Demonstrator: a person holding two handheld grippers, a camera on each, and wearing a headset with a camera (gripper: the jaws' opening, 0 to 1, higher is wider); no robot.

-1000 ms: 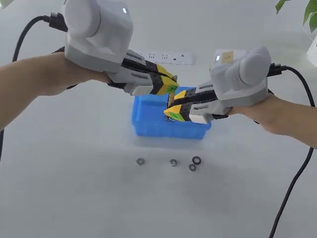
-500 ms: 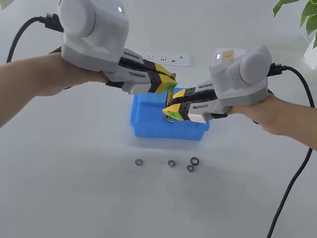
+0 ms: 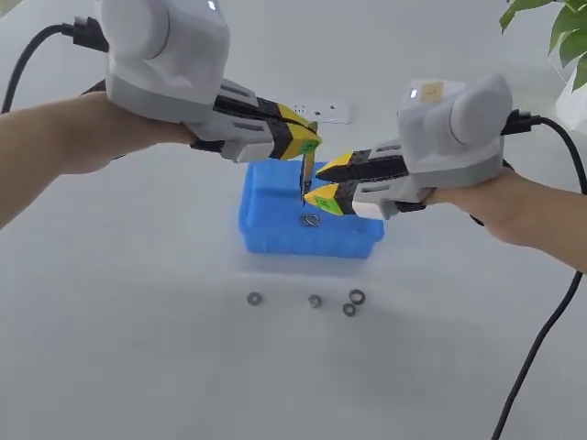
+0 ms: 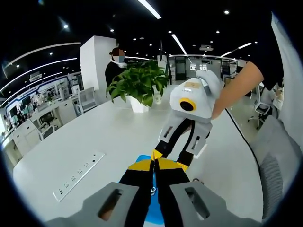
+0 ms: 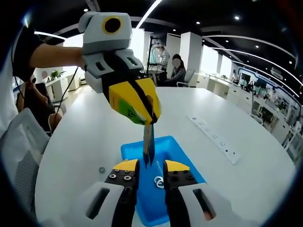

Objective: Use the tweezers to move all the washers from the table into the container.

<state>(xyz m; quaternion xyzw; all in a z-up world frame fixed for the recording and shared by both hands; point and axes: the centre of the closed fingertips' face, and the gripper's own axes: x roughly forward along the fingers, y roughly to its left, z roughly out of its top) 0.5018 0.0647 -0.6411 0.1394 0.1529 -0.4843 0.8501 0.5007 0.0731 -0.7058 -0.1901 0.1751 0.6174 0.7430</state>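
vertically, slim metal tweezers (image 5: 148, 142)

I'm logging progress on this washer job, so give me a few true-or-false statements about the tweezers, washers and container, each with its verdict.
1. The left tool holds the tweezers tips down over the blue container. True.
2. The right tool is clamped shut on the tweezers. False: its jaws stand apart, one on each side of the tweezers.
3. Four washers lie on the table, outside the container. True.
4. The container is empty. False: one washer lies inside it.
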